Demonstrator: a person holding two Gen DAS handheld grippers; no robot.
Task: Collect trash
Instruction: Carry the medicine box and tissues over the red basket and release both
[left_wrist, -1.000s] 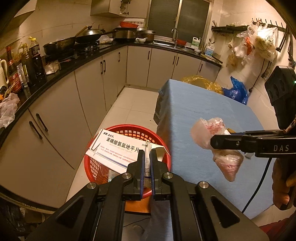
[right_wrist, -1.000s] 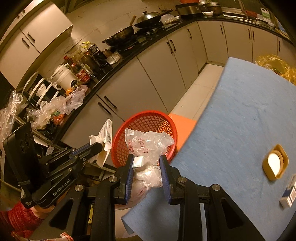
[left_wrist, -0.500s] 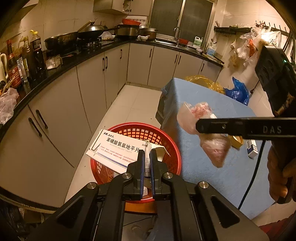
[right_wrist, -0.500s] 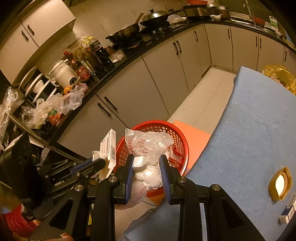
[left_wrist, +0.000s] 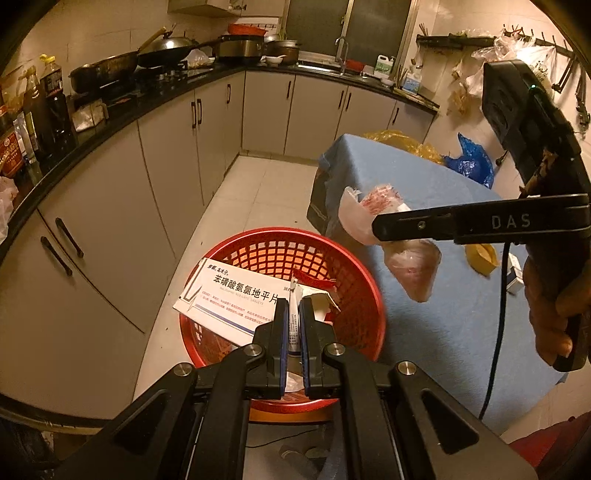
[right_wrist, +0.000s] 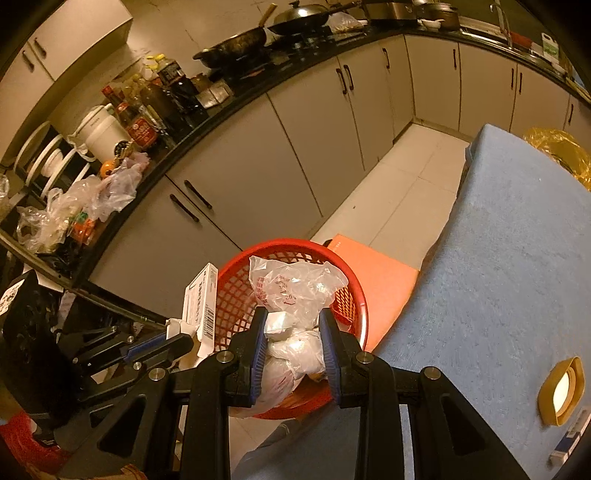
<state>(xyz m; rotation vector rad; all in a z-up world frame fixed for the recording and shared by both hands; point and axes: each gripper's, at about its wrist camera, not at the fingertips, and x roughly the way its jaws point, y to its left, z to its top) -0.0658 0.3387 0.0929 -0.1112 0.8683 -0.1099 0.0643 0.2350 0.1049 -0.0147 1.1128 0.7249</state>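
Right now my left gripper (left_wrist: 293, 321) is clamped nearly shut on the torn end flap of a white medicine box (left_wrist: 231, 295), with only the thin card between the 2 blue pads. I hold the box over the red mesh basket (left_wrist: 354, 295), its printed face turned up and its long axis running from the pads out toward the left, so the far end overhangs the basket's left rim. From the right wrist view the same box (right_wrist: 201, 308) shows edge-on, barcode side toward me, just left of the basket (right_wrist: 236, 291).

My right gripper (right_wrist: 293, 332) is closed part way on a crumpled clear plastic bag (right_wrist: 295, 291) with red print, squeezing its middle. The bag stands roughly upright, its loose mouth up above the fingers and its fuller end hanging below them. In the left view the bag (left_wrist: 413, 266) hangs beside the basket's right rim, in front of the blue-covered table (left_wrist: 406, 177).
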